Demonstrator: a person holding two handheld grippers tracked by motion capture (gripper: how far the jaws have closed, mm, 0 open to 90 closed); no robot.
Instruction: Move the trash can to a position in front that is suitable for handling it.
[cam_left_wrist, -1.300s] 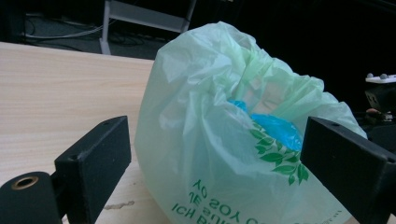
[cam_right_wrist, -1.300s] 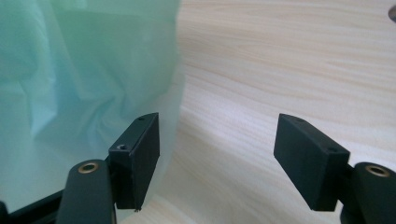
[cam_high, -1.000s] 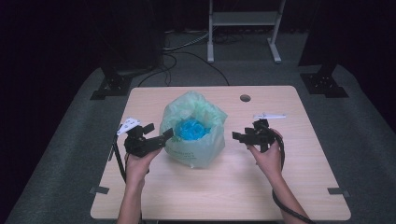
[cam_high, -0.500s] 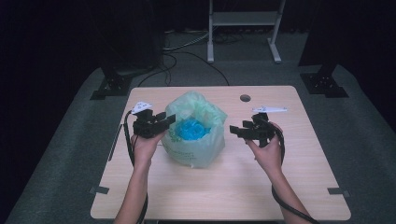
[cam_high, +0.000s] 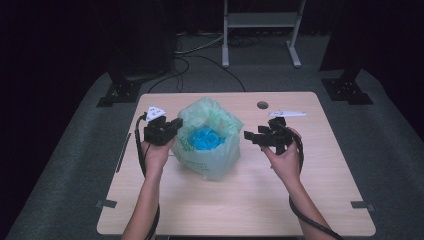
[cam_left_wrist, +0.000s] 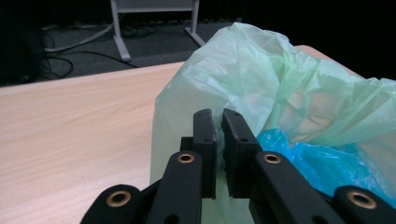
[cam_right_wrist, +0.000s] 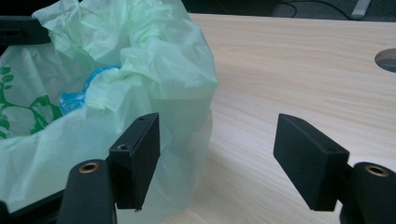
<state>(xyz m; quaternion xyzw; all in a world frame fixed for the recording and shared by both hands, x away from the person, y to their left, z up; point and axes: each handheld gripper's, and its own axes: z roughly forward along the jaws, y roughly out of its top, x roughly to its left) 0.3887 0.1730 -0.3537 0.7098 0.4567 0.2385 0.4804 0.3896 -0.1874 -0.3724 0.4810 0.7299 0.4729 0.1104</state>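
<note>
A pale green plastic bag (cam_high: 212, 159) stands open in the middle of the table, with crumpled blue plastic (cam_high: 203, 138) inside it. My left gripper (cam_high: 175, 125) is at the bag's left rim. In the left gripper view its jaws (cam_left_wrist: 219, 119) are shut on a fold of the green bag (cam_left_wrist: 280, 79), and the blue plastic (cam_left_wrist: 327, 161) lies just past them. My right gripper (cam_high: 251, 135) hovers to the right of the bag, apart from it. In the right gripper view it stands open (cam_right_wrist: 217, 140) beside the bag's wall (cam_right_wrist: 154, 70), with bare table between its pads.
The wooden table (cam_high: 240, 200) has a round cable hole (cam_high: 262, 105) at the back. A white flat item (cam_high: 288, 113) lies near the back right, behind my right gripper. A metal stand (cam_high: 260, 20) and black equipment bases (cam_high: 120, 92) stand on the floor beyond.
My left gripper has moved forward along the bag's left side to its upper rim and closed on the plastic. The right gripper has barely shifted.
</note>
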